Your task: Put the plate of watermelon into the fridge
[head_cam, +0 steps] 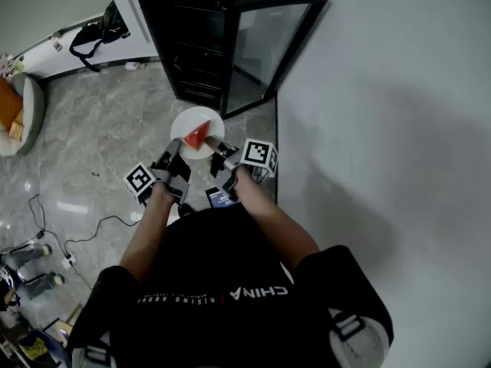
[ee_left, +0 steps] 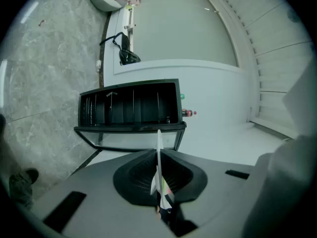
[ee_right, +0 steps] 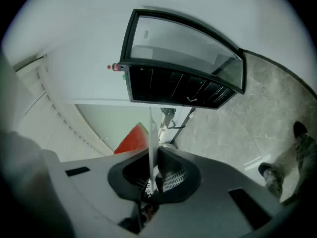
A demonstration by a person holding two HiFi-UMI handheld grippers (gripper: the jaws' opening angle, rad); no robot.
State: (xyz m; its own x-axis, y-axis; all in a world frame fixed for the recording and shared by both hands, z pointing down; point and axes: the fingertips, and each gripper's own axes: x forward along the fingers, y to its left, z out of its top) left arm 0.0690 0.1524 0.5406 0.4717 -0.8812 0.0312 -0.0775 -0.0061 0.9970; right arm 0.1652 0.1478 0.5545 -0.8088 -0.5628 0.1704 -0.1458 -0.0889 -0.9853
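Plate [head_cam: 189, 126] with a red wedge of watermelon [head_cam: 196, 138] on it is seen in the head view, carried between the two grippers above the grey marble floor [head_cam: 107, 121]. Its near rim is pinched on one side by the left gripper [head_cam: 177, 155] and on the other by the right gripper [head_cam: 218, 151]. Just beyond the plate a black fridge [head_cam: 201, 44] is stood against the white wall [head_cam: 383, 90], its glass door [head_cam: 265, 41] swung wide to the right. The plate is outside the fridge, in front of the open front. A black bag [head_cam: 100, 31] is seen at the far wall, and a cable [head_cam: 84, 234] is trailed over the floor at the left.

In the left gripper view, the plate [ee_left: 158, 148] is shown edge-on as a thin white line, and the jaws of the left gripper [ee_left: 159, 182] are pressed onto it from both sides. The fridge [ee_left: 130, 108] is seen ahead, its dark shelves exposed, and the bag [ee_left: 126, 54] beyond it.

In the right gripper view, the plate [ee_right: 150, 143] is again shown edge-on, clamped between the jaws of the right gripper [ee_right: 151, 178]. The watermelon [ee_right: 133, 139] is seen just beside the plate's edge. The fridge [ee_right: 178, 86] and its open glass door [ee_right: 183, 38] are seen ahead, and a shoe [ee_right: 270, 176] on the floor [ee_right: 247, 118] at the right.
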